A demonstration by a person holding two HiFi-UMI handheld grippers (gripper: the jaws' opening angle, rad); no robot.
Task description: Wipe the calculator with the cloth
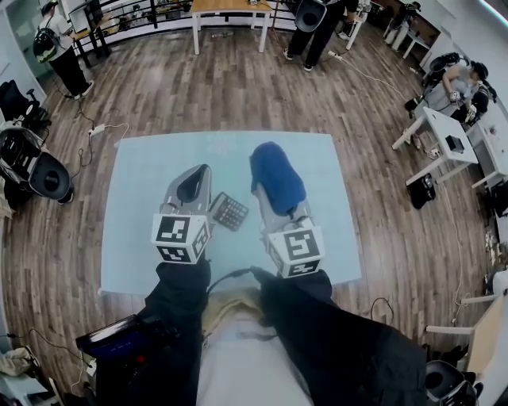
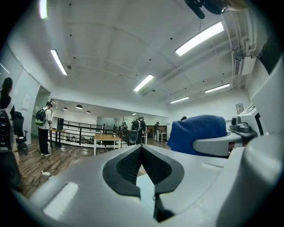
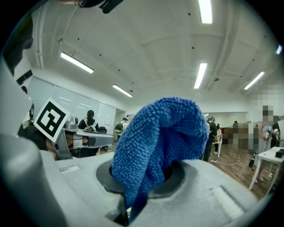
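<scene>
A dark calculator [image 1: 228, 211] lies on the pale blue table [image 1: 143, 174], tilted, between my two grippers. My left gripper [image 1: 193, 181] is raised just left of it, tips pointing up and away, its jaws shut with nothing between them [image 2: 141, 153]. A blue cloth [image 1: 275, 176] is clamped in my right gripper [image 1: 274, 186], bulging out over the jaws [image 3: 159, 137]. The right gripper sits just right of the calculator, lifted off the table. The blue cloth [image 2: 199, 133] also shows at the right of the left gripper view.
People stand at the far side of the room beside a wooden table [image 1: 230, 8]. A white desk [image 1: 444, 139] stands at the right and black chairs [image 1: 32, 162] at the left. Cables run over the wooden floor.
</scene>
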